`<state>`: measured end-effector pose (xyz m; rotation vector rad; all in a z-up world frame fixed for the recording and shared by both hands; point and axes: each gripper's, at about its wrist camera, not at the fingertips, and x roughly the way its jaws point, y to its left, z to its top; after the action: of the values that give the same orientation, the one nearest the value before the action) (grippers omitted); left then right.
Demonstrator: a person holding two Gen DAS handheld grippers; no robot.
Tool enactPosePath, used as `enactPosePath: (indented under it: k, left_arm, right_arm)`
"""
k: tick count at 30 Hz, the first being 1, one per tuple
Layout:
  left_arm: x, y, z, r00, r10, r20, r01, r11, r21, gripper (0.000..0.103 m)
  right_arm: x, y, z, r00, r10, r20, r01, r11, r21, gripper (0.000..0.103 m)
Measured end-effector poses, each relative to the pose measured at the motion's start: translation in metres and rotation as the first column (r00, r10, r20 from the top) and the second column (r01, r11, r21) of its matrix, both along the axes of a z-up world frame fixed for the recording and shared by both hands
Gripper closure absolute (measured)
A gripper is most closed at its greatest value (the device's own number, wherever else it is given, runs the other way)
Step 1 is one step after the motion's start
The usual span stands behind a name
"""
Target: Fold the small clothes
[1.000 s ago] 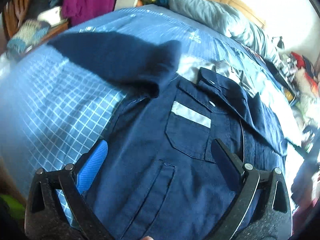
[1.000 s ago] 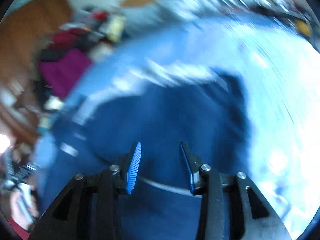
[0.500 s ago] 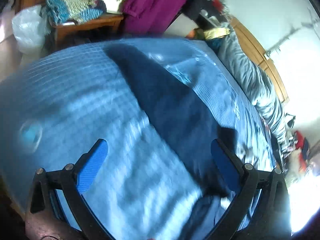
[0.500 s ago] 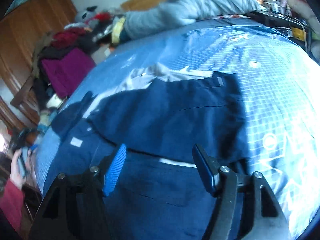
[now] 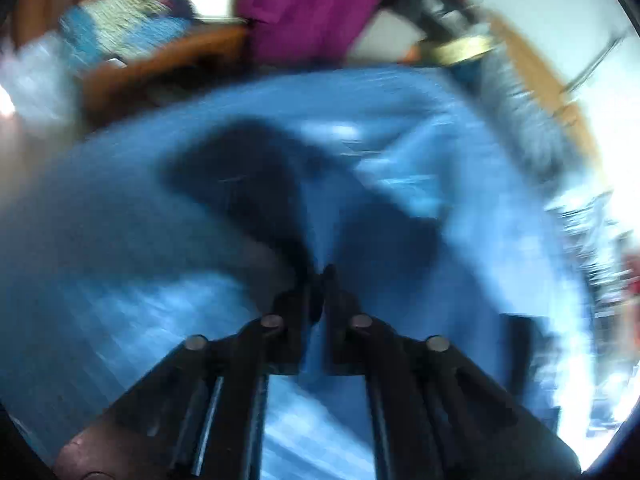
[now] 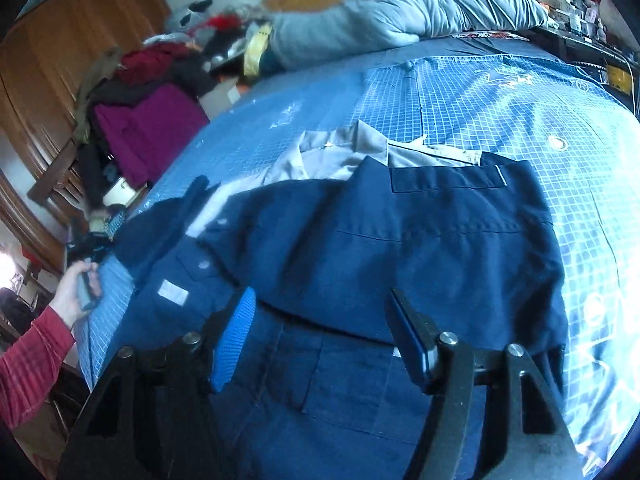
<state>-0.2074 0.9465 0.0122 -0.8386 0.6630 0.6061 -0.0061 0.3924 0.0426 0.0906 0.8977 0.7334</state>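
L wrist view: left gripper (image 5: 320, 276) has just snapped closed by the navy shirt's sleeve (image 5: 256, 184), too blurred to confirm cloth caught, so could pull empty; R wrist view: right gripper (image 6: 320, 340) open w/ nothing between, over navy shirt (image 6: 400, 240) on bed (image 6: 520, 112), so folded flap may slide.

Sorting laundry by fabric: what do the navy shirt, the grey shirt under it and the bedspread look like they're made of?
Navy shirt: seems a sturdy woven twill, matte, with stitched pocket flaps and crisp seams. Grey shirt: looks like a lighter woven cloth, smooth, with a stiff collar. Bedspread: probably printed cotton or a blend, a flat weave with a white grid. Exact fibres cannot be told.
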Motion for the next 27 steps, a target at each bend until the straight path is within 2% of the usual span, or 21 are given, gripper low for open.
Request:
enactPosePath:
  k: [2,3,5,6,7,8,9,10,13,14,15,19,21,23,25,26,27]
  left_arm:
    - [0.015,-0.045,0.044,0.986,-0.137,0.093,0.129,0.987,0.091,0.101]
    - [0.024,-0.071,0.065,0.964,-0.219,0.152,0.203,0.972,0.117,0.101]
    - [0.044,-0.133,0.106,0.887,-0.387,0.25,0.352,0.919,0.177,0.101]
    - [0.054,-0.165,0.121,0.838,-0.47,0.279,0.422,0.881,0.214,0.1]
    - [0.063,-0.197,0.131,0.79,-0.541,0.29,0.486,0.84,0.243,0.093]
    - [0.073,-0.224,0.133,0.738,-0.606,0.297,0.559,0.795,0.236,0.086]
    - [0.08,-0.248,0.129,0.696,-0.65,0.306,0.619,0.759,0.204,0.063]
    - [0.083,-0.268,0.122,0.672,-0.677,0.301,0.66,0.731,0.172,0.045]
    - [0.066,-0.3,0.1,0.625,-0.717,0.309,0.726,0.679,0.108,0.043]
    - [0.053,-0.299,0.093,0.628,-0.707,0.324,0.727,0.682,0.081,0.042]
    - [0.043,-0.293,0.087,0.641,-0.69,0.335,0.715,0.696,0.064,0.04]
    - [-0.01,-0.251,0.068,0.762,-0.555,0.335,0.59,0.808,-0.003,0.035]
    - [-0.029,-0.225,0.055,0.832,-0.469,0.296,0.5,0.866,-0.032,0.034]
    - [-0.045,-0.204,0.043,0.875,-0.391,0.285,0.424,0.903,-0.063,0.034]
    - [-0.053,-0.195,0.029,0.905,-0.338,0.257,0.368,0.927,-0.076,0.035]
    - [-0.052,-0.193,0.028,0.907,-0.33,0.262,0.362,0.928,-0.087,0.035]
    - [-0.049,-0.194,0.032,0.898,-0.34,0.278,0.373,0.925,-0.075,0.035]
  right_arm:
    - [0.001,0.001,0.001,1.0,0.001,-0.005,-0.001,1.0,0.023,0.039]
    - [0.002,0.002,0.001,1.0,0.003,-0.015,-0.003,0.999,0.038,0.04]
    - [0.005,0.002,0.001,0.999,0.001,-0.038,0.001,0.998,0.07,0.04]
    - [0.005,0.002,0.001,0.999,-0.001,-0.043,0.004,0.996,0.086,0.04]
    - [0.005,0.002,0.002,0.999,-0.001,-0.047,0.005,0.995,0.103,0.04]
    - [0.005,0.001,0.001,0.998,0.004,-0.063,0.004,0.992,0.129,0.04]
    - [0.007,0.0,-0.001,0.996,0.013,-0.091,0.001,0.987,0.159,0.04]
    - [0.009,-0.001,-0.005,0.993,0.022,-0.12,0.0,0.983,0.183,0.038]
    - [0.016,0.001,-0.017,0.983,0.036,-0.183,0.0,0.981,0.192,0.034]
    - [0.02,0.002,-0.024,0.976,0.048,-0.213,-0.005,0.98,0.199,0.033]
    - [0.024,0.005,-0.028,0.971,0.056,-0.233,-0.008,0.979,0.203,0.033]
    - [0.045,0.026,-0.035,0.965,0.084,-0.248,-0.032,0.978,0.207,0.033]
    - [0.054,0.044,-0.032,0.968,0.098,-0.229,-0.052,0.978,0.2,0.033]
    - [0.056,0.068,-0.023,0.98,0.11,-0.168,-0.083,0.984,0.159,0.033]
    - [0.052,0.1,-0.008,0.982,0.165,-0.094,-0.152,0.98,0.129,0.033]
    - [0.046,0.118,0.0,0.979,0.198,-0.047,-0.193,0.977,0.094,0.033]
    - [0.041,0.137,0.006,0.972,0.236,0.002,-0.236,0.971,0.048,0.033]
